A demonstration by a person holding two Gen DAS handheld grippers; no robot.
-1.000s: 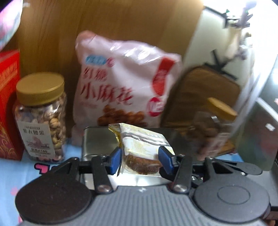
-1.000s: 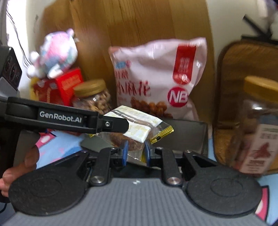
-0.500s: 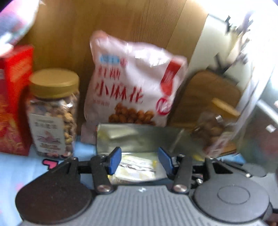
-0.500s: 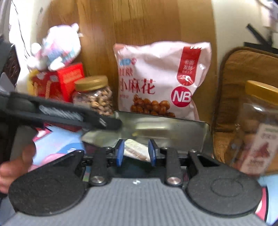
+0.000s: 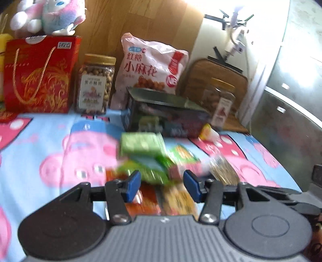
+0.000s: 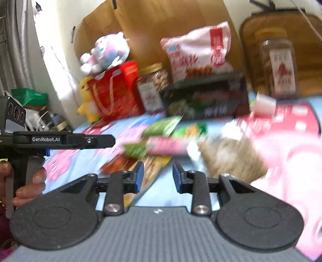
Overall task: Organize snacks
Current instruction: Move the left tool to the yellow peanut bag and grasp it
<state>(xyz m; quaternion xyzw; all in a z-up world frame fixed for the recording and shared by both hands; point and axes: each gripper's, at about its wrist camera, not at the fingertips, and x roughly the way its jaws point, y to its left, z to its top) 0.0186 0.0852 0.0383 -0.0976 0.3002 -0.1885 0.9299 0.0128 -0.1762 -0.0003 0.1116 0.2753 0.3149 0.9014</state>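
Observation:
A dark open tin box (image 5: 167, 112) stands on the blue cartoon cloth, also in the right wrist view (image 6: 207, 100). In front of it lies a blurred pile of small snack packets: green ones (image 5: 140, 143), an orange one (image 5: 177, 199) and a brown one (image 5: 223, 167). My left gripper (image 5: 162, 184) is open and empty just above the near packets. My right gripper (image 6: 158, 177) is open and empty over the cloth beside an orange packet (image 6: 153, 167). The left gripper's body (image 6: 60, 140) shows at the left of the right wrist view.
Behind the tin stand a pink snack bag (image 5: 151, 66), a nut jar (image 5: 94, 84), a red gift box (image 5: 40, 72) with a plush toy (image 5: 48, 16) on top, and a second jar (image 5: 221, 100) by a brown cushion (image 5: 217, 74). Grey cabinet at right.
Both grippers released the wrapped pastry into the tin, opened, and pulled back from the tin to above the packet pile. Both views are motion-blurred now.

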